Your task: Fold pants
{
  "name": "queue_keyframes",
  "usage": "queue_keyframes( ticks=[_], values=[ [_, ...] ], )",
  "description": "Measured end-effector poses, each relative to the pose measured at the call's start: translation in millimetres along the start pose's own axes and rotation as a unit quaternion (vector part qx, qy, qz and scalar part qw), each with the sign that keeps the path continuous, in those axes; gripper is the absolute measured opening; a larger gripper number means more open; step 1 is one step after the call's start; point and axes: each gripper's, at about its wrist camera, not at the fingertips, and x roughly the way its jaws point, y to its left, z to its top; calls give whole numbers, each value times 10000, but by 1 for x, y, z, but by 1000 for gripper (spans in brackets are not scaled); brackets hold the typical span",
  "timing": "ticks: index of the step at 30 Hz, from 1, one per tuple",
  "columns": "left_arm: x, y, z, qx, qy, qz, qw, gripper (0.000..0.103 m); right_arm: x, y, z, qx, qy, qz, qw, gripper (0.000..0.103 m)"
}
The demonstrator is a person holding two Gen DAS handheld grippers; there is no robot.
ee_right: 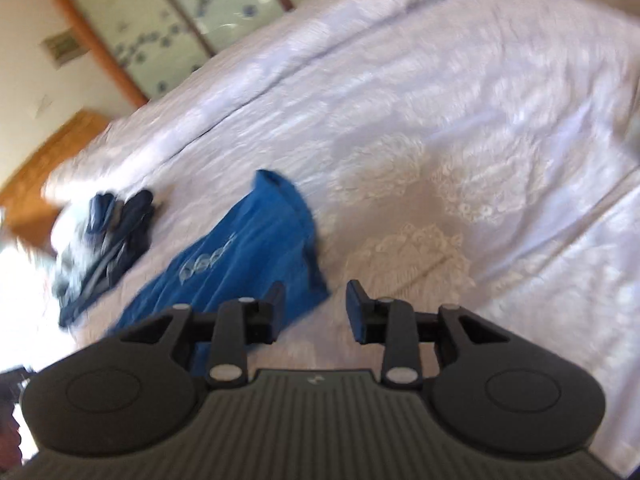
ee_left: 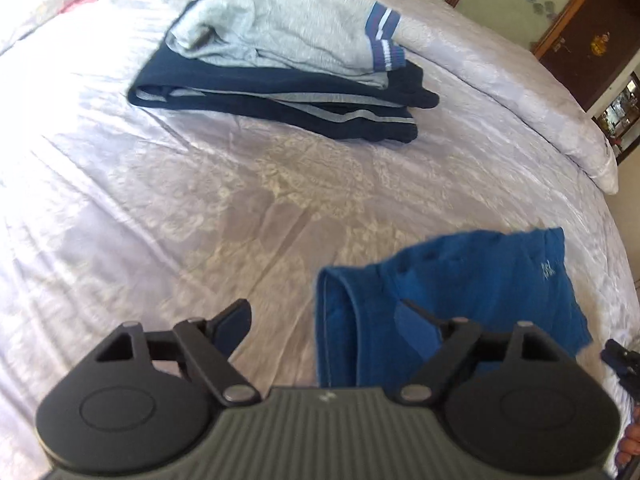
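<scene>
Both grippers hang empty over the bedspread (ee_left: 160, 208).

Left gripper (ee_left: 324, 320) has its jaws spread wide, its right finger over the folded blue pants (ee_left: 480, 292); right gripper (ee_right: 316, 308) stands partly apart, the pants just left. Farther off, folded grey sweatpants (ee_left: 288, 32) rest on navy track pants (ee_left: 280, 108).

Two handheld grippers, matte black over ribbed grey.

Left gripper (ee_left: 322, 322) and right gripper (ee_right: 315, 306) are each showing a ridged grey body, two round black discs with oval insets, black linkage arms on silver rivets, dark blue finger pads (ee_left: 234, 326), and a small pale mark at the centre.
</scene>
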Motion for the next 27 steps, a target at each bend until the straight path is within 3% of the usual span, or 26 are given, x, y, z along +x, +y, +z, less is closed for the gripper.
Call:
queue_keyframes(
  ticks=[4, 5, 6, 8, 9, 10, 15, 17, 19, 21, 22, 23, 24, 27],
  values=[
    [16, -5, 2, -19, 106, -284, 9995, 65, 25, -13, 5, 417, 258, 424, 9979, 42],
    [19, -7, 0, 31, 127, -320, 9994, 56, 28, -12, 3, 422, 332, 555, 9970, 43],
    [24, -11, -1, 106, 164, -290, 9994, 39, 30, -9, 2, 398, 425, 644, 9962, 43],
    [31, -19, -4, 278, 159, -15, 9995, 17, 31, 0, -3, 155, 607, 448, 9970, 16],
    [31, -22, -5, 340, 86, 104, 9993, 14, 31, 5, -5, -42, 666, 306, 9973, 5],
    [31, -23, -5, 337, 51, 148, 9993, 13, 26, 9, -5, -144, 603, 242, 9978, 5],
    [34, -26, -3, 326, 20, 290, 9990, 11, -20, 3, 7, -315, -199, -220, 9991, 5],
    [36, -29, -4, 445, -5, 342, 9984, 11, -27, -11, 6, -244, -147, -414, 9987, 5],
    [36, -33, -4, 528, -16, 406, 9978, 12, -15, -28, -2, -187, 218, -622, 9977, 5],
    [35, -36, -5, 610, 15, 459, 9971, 20, -17, -37, -7, -91, 137, -465, 9988, 7],
    [33, -37, -5, 633, 30, 462, 9969, 22, -20, -39, -5, 54, 138, -391, 9991, 17],
    [29, -36, -5, 633, 10, 485, 9968, 30, -24, -39, -4, 163, 134, -326, 9992, 22],
    [25, -34, -4, 630, -40, 461, 9969, 34, -30, -35, -2, 124, 16, -434, 9990, 26],
    [17, -28, 2, 565, -120, 272, 9980, 38, -52, -21, 11, -265, -662, -582, 9958, 26]
  ],
)
